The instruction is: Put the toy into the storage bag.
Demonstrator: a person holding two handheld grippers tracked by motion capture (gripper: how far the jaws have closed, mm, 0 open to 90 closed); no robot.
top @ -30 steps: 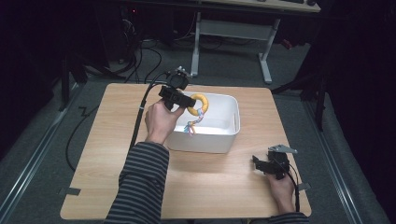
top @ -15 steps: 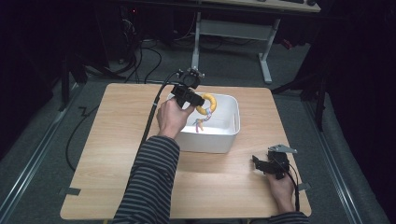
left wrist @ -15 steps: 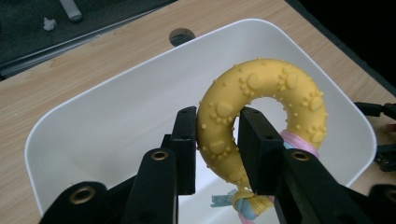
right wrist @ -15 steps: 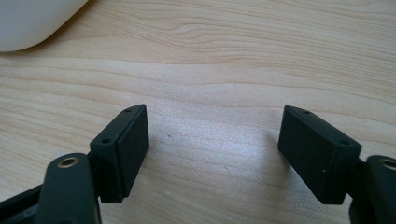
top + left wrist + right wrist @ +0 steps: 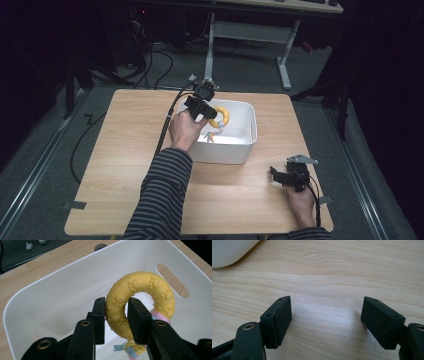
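Left: striped-sleeved forearm reaches forward over the white tub [image 5: 235,152]; the left gripper [image 5: 116,315] points down into it, jaws clamped on a yellow ring toy [image 5: 140,296], studded with paw prints, with what seems a knotted pastel rope below. Right: the right gripper [image 5: 325,320] rests near the table [image 5: 125,165] edge, jaws wide apart.

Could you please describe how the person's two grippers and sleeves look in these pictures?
Both grippers are black. The left gripper has two flat, rectangular black pads with small screw holes, on arms with brass-coloured rivets; a black cable trails from it. The right gripper has the same blocky pads and carries a grey three-cornered plate on top. The sleeves are dark with thin light stripes.
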